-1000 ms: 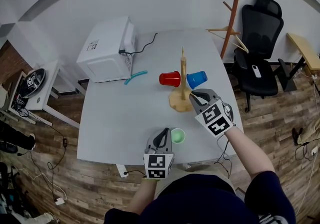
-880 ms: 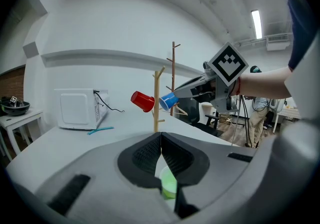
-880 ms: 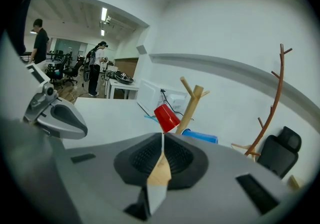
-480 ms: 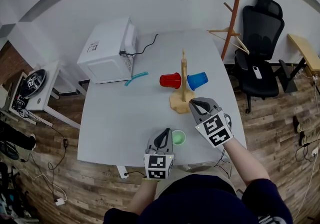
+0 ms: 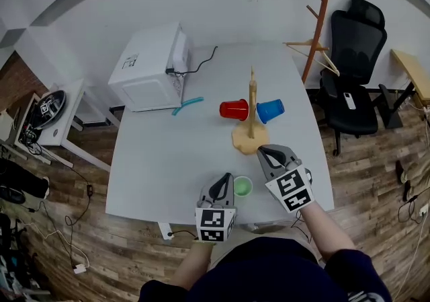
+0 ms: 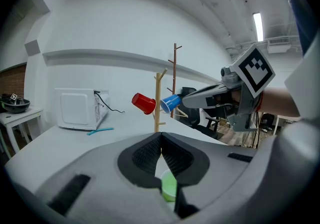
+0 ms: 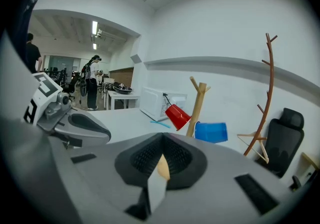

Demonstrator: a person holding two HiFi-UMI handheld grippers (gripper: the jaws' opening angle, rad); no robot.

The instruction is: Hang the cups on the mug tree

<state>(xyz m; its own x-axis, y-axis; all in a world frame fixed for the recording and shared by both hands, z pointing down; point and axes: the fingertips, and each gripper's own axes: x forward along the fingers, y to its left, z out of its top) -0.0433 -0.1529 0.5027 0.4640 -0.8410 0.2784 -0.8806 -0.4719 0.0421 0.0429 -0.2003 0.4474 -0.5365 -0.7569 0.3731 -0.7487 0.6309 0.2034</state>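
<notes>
The red cup (image 5: 234, 109) and the blue cup (image 5: 269, 110) are already hung on the mug tree (image 5: 252, 112). The green cup (image 5: 242, 186) is standing on the bench (image 5: 168, 159), just beside the tip of the left tool (image 5: 224, 178).

For this step, the left tool should probably be opened first and then brought over the rim of the green cup, because its jaws are closed together with nothing between them. The right tool (image 5: 262, 151) is also closed and empty, near the base of the mug tree. Both tools are held low over the bench and are pointed a little downward, away from the person.
</notes>
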